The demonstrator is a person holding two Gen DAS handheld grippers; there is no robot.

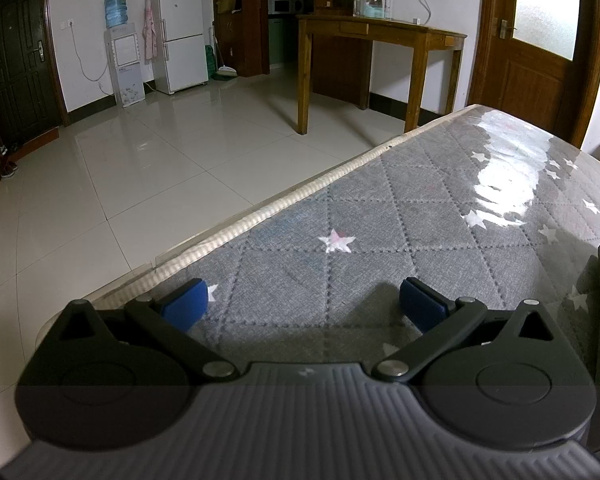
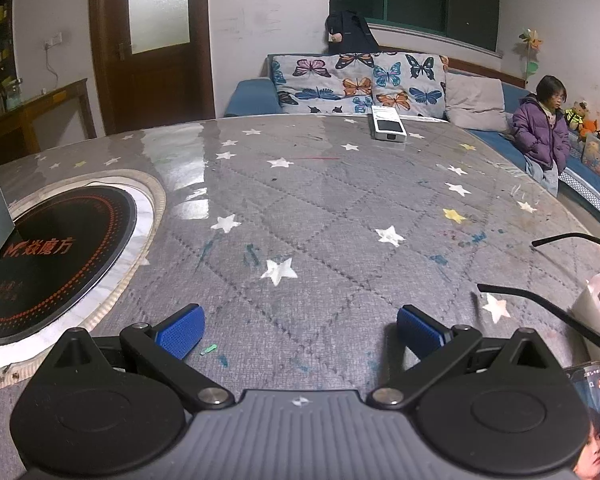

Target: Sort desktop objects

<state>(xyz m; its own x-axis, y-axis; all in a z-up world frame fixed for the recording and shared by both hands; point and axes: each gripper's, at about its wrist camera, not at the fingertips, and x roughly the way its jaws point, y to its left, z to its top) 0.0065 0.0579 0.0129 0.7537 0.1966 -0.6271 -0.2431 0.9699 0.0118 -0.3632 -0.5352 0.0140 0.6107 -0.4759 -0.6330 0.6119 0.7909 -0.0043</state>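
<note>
Both sets of jaws stand wide apart and empty: the left gripper [image 1: 303,304] over bare quilted grey cloth with white stars under a glossy clear sheet, the right gripper [image 2: 300,328] over the same surface [image 2: 340,208]. Only the right view shows things: at far left a round black cooktop [image 2: 52,256] with red dots and partly readable "M" lettering, a white boxy device [image 2: 388,125] at the far edge, thin black glasses [image 2: 540,304], and a phone [image 2: 594,420] just right of the gripper.

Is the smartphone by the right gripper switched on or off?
On. The black smartphone lying at the right gripper's side shows a lit screen with a face and red icons.
</note>
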